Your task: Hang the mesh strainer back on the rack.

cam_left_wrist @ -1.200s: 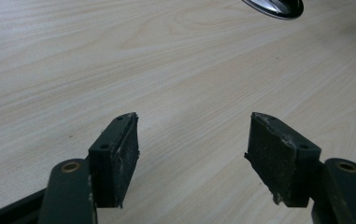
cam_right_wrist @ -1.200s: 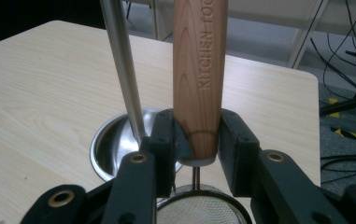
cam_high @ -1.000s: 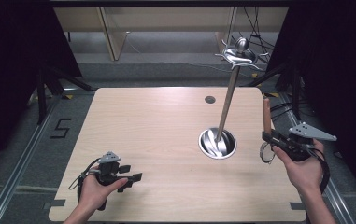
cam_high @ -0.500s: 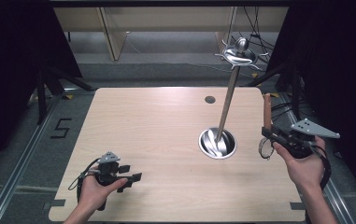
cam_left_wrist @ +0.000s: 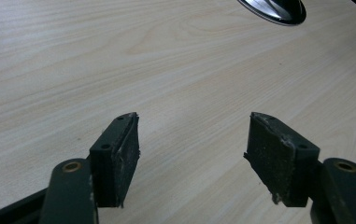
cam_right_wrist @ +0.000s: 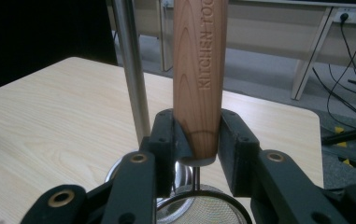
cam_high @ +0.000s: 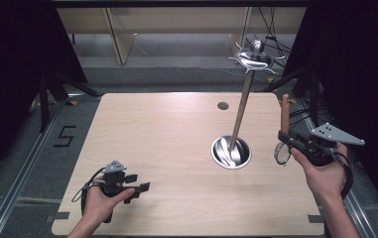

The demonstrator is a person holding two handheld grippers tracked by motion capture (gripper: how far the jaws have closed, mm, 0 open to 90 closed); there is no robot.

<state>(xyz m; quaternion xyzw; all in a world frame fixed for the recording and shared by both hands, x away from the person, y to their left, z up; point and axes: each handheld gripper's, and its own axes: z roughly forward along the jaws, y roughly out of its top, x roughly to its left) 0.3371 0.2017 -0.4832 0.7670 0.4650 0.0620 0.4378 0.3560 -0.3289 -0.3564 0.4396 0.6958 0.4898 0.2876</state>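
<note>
Over on the left, well away from the stand's base point(cam_high: 231, 152), the left tool point(cam_high: 139, 190) rests low on the worktop point(cam_high: 176, 134) near its front edge, cupped in the person's left hand point(cam_high: 99, 206). Its jaws are spread wide with nothing but bare wood grain between them, and in the left gripper view the shiny base point(cam_left_wrist: 273, 8) sits far off at the top edge. That hand is idle for now.

Moving across to the middle: the round steel base carries a tall pole point(cam_high: 241, 110) that leans up toward a crown of hooks point(cam_high: 254, 58) at the top. None of the hooks appears to carry anything.

Now to the right of the stand, where the action is. The right tool point(cam_high: 284, 140) is clamped on the wooden handle point(cam_high: 285, 115) of a small strainer, handle pointing straight up, the wire ring point(cam_high: 279, 153) hanging below the jaws. In the right gripper view the pads squeeze the handle point(cam_right_wrist: 200, 74) near its lower end, with the mesh rim point(cam_right_wrist: 199, 205) just beneath and the pole point(cam_right_wrist: 130, 70) standing close behind.

My read: this is the carry step, strainer gripped and held just off the worktop's right edge beside the stand. Next up, it probably needs lifting toward the hooks, or setting down, with the grip kept firm so the handle does not slip.
</note>
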